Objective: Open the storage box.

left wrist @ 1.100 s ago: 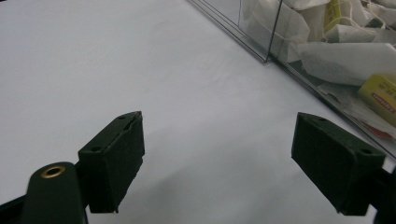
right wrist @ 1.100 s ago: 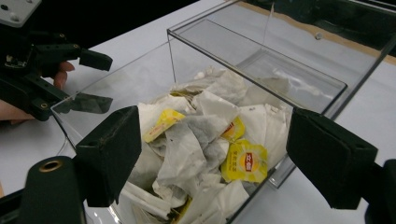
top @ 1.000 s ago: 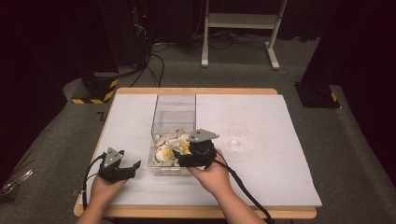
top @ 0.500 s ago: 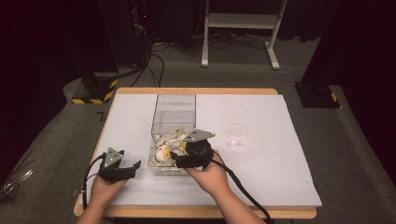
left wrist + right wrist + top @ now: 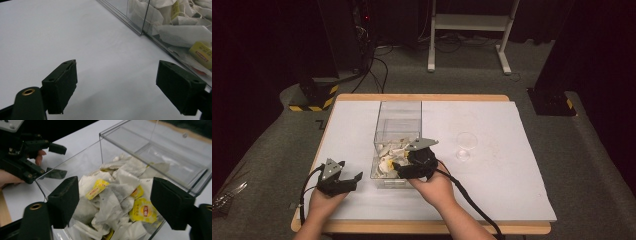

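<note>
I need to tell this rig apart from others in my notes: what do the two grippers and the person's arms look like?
Both the left gripper and the right gripper are black, each topped by a grey three-cornered plate and trailing a black cable. Their jaws are blocky dark pads on black arms with brass-ringed holes. The forearms are bare, with no sleeves in sight.

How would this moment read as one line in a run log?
right gripper: open, jaws closing, above tea bags in clear box | left gripper: open, on table
</note>
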`<state>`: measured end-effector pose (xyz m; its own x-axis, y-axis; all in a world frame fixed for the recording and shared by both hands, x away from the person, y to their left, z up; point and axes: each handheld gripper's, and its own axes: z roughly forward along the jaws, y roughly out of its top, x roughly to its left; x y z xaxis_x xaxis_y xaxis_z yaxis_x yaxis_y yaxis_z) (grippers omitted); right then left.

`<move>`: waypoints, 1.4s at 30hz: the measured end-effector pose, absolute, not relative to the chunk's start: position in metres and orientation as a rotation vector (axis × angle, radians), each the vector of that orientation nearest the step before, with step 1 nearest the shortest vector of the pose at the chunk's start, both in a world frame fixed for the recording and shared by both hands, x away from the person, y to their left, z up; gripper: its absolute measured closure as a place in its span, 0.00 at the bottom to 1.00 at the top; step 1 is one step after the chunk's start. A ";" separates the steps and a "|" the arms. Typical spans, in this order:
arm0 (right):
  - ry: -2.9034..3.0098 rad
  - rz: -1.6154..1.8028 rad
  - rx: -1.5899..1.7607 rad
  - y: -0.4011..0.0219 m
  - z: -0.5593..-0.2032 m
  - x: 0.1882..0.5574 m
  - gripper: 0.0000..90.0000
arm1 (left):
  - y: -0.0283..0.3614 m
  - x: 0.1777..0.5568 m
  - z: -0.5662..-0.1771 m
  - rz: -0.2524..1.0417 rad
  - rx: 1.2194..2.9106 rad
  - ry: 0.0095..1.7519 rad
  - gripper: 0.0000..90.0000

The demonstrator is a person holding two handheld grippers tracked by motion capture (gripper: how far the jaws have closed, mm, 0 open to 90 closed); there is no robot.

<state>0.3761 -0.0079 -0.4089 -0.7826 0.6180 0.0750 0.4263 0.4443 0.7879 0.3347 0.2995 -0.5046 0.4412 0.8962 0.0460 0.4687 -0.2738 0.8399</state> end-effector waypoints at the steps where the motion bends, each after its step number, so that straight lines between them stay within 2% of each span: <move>1: 2.472 1.251 0.910 -0.008 -0.409 0.376 0.27 | 0.300 0.335 -0.505 0.685 1.904 1.150 0.20; 4: 2.493 1.230 0.914 -0.006 -0.414 0.376 0.28 | 0.299 0.335 -0.505 0.684 1.909 1.152 0.20; 8: 2.507 1.192 0.922 -0.006 -0.421 0.377 0.34 | 0.299 0.334 -0.505 0.693 1.899 1.150 0.20; 11: 2.504 1.187 0.932 -0.008 -0.422 0.379 0.43 | 0.299 0.335 -0.505 0.685 1.911 1.153 0.20; 18: 2.508 1.147 0.911 -0.006 -0.426 0.376 0.53 | 0.299 0.334 -0.505 0.691 1.904 1.147 0.20; 25: 2.533 1.136 0.903 -0.004 -0.429 0.375 0.71 | 0.299 0.334 -0.505 0.691 1.902 1.147 0.20; 42: 2.538 1.123 0.899 -0.009 -0.431 0.375 0.92 | 0.299 0.334 -0.504 0.696 1.909 1.133 0.20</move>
<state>0.3753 -0.0086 -0.4310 -0.7874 0.6152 0.0402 0.4435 0.5200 0.7300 0.3336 0.2993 -0.5043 0.4494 0.8914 0.0590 0.4558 -0.2857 0.8430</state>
